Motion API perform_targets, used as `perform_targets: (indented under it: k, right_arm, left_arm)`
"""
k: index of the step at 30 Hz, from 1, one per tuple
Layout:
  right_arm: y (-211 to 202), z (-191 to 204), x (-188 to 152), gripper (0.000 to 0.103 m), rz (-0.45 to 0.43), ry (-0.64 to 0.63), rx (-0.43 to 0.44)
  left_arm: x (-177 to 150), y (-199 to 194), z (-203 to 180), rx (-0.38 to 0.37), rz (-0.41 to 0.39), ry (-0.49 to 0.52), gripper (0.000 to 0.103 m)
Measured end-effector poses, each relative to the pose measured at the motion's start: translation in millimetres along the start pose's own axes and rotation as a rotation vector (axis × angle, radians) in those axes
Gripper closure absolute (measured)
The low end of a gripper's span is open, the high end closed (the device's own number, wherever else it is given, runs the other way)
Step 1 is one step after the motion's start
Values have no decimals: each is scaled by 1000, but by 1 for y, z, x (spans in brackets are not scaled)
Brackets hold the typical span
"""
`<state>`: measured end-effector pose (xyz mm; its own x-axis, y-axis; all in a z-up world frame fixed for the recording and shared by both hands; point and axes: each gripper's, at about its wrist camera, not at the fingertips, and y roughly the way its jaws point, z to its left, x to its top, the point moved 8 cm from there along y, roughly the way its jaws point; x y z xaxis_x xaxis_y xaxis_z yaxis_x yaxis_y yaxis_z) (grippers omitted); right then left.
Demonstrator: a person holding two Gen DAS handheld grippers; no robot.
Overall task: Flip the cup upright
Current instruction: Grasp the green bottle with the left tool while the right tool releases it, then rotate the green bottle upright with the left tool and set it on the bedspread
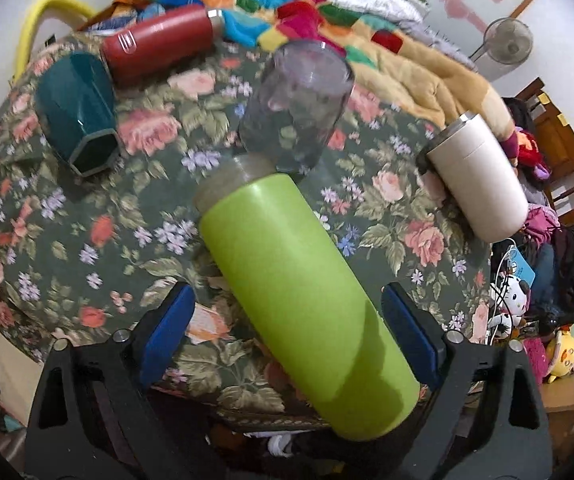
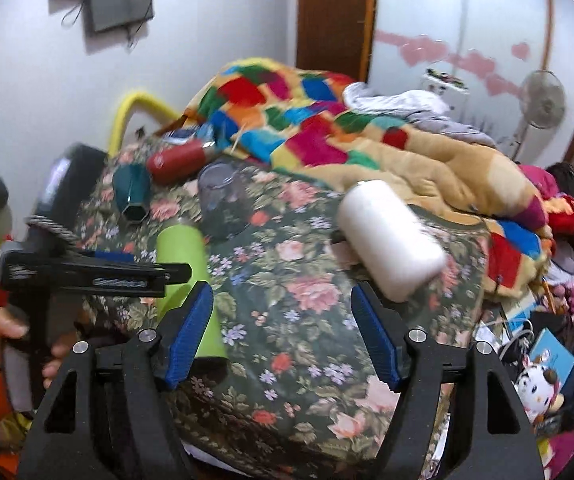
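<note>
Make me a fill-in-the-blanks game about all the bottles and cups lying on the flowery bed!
1. The left tool is open around the ____ bottle.
2. The cup with a six-sided opening is dark ____.
3. The red bottle is lying on its ____.
4. The right tool is ____ and holds nothing.

Missing words: green; teal; side; open

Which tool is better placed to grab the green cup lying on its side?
Left. The left tool is open with the green cup lying between its pads. The right tool is open over bare floral cloth, nearer the white cup.
</note>
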<state>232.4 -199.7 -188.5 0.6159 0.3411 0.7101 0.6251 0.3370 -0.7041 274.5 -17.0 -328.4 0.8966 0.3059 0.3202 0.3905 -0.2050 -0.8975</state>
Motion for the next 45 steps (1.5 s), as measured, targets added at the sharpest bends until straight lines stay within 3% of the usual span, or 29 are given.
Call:
perform_targets:
  k: [4, 9, 12, 17, 22, 27, 35, 41, 45]
  right_arm:
    - [-16, -10, -8, 32, -40, 38, -12]
    - [-22, -18, -16, 32, -53, 95, 8]
    - [-22, -20, -20, 32, -50, 127, 32]
    - [-21, -22, -26, 32, -42, 141, 26]
    - [-23, -22, -30, 32, -39, 127, -5]
    - [-24, -20, -29, 32, -40, 97, -21]
    - [-26, -18, -21, 32, -59, 99, -25]
    - [-27, -19, -15, 32, -71, 99, -24]
    - [-26, -22, -14, 32, -75, 120, -21]
  left_arm:
    - [1, 14, -6, 14, 32, -4, 11]
    - [7, 28, -11, 94, 29, 2, 12]
    - [13, 37, -9, 117, 43, -13, 21]
    - [21, 46, -15, 124, 43, -18, 24]
    - [22, 41, -29, 79, 21, 19, 35]
    - [21, 10, -40, 37, -54, 60, 39]
    - [25, -71, -79, 22, -261, 250, 41]
    - [44, -94, -99, 44, -363, 303, 41]
    - [59, -97, -107, 55, -389, 325, 41]
